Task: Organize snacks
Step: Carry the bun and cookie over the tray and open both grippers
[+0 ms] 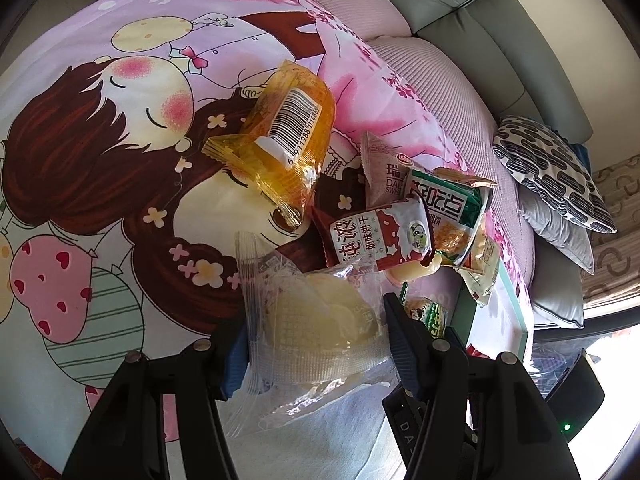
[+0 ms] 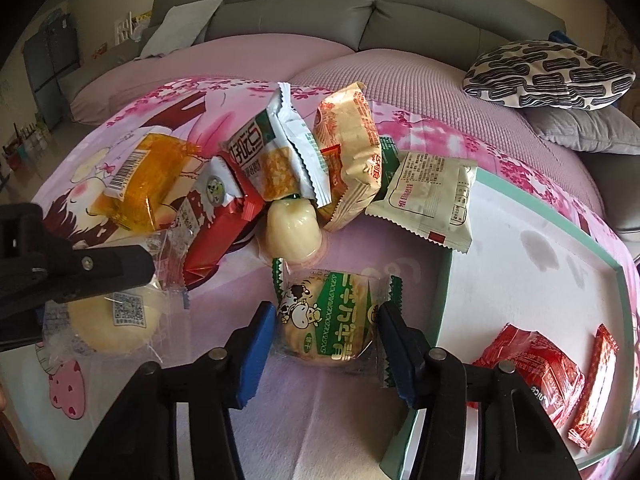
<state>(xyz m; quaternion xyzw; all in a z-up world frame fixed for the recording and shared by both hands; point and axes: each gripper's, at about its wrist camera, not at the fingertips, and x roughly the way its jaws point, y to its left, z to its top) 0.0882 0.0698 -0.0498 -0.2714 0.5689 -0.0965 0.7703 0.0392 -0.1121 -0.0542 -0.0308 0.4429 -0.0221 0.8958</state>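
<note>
Two claws work above a cartoon-print sheet (image 1: pixel 100 200). Left claw (image 1: pixel 316 344) is clenched on a clear-wrapped pale cake (image 1: pixel 316 320); right claw (image 2: pixel 326 344) is released, its fingers either side of a green cow-print pack (image 2: pixel 332 320). Beside it, right, lies a white tray (image 2: pixel 520 248) with red packets (image 2: pixel 532 364). Farther off, remaining snacks are heaped, among them an orange pack (image 1: pixel 288 136).

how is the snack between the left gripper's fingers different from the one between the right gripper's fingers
The clear-wrapped cake in the left gripper has a see-through, almost plain wrapper; the green cow packet in the right gripper has green edges and a cartoon cow. The clear wrapper looks looser, more crumpled. Both hold a round, pale snack.
</note>
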